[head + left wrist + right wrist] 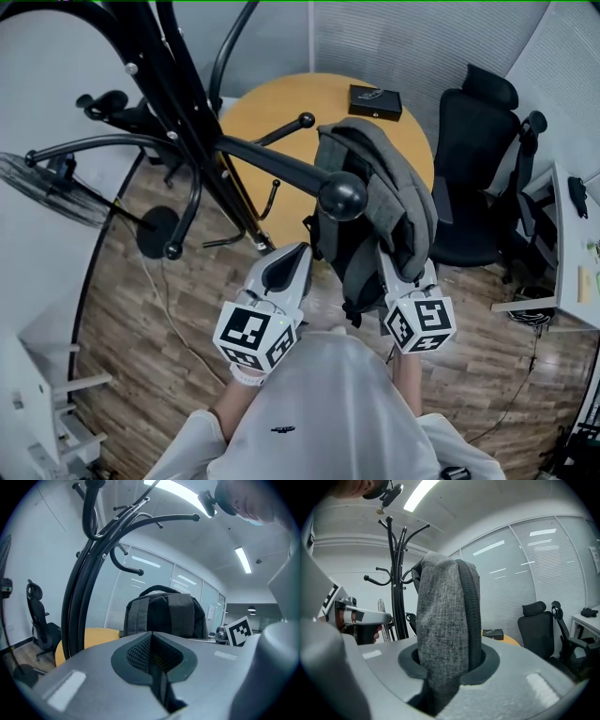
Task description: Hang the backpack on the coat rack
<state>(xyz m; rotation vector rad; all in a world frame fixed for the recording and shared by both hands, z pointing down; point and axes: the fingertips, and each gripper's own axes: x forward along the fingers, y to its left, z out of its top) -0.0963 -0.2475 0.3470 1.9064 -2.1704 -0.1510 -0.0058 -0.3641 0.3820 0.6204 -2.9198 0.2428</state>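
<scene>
R tool [447, 667] clenched on backpack [398, 192], mid-frame; coat rack [178, 89] hook knob [343, 197] just left of it; L tool [151, 649] closed, empty, nearer rack.

coat rack [159, 66]: top cut off, upper edge | fan [47, 192]: cut by left edge | box [375, 101]: print too small

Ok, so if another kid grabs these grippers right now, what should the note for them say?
Left gripper: shut, holding nothing.
Right gripper: shut on the grey backpack, holding it up.
The backpack is beside the black coat rack. Its top loop is not on any hook.
Done: backpack is off the floor.
Left: slip the loop over a hook, probably the near ball-tipped hook, then let go.
</scene>
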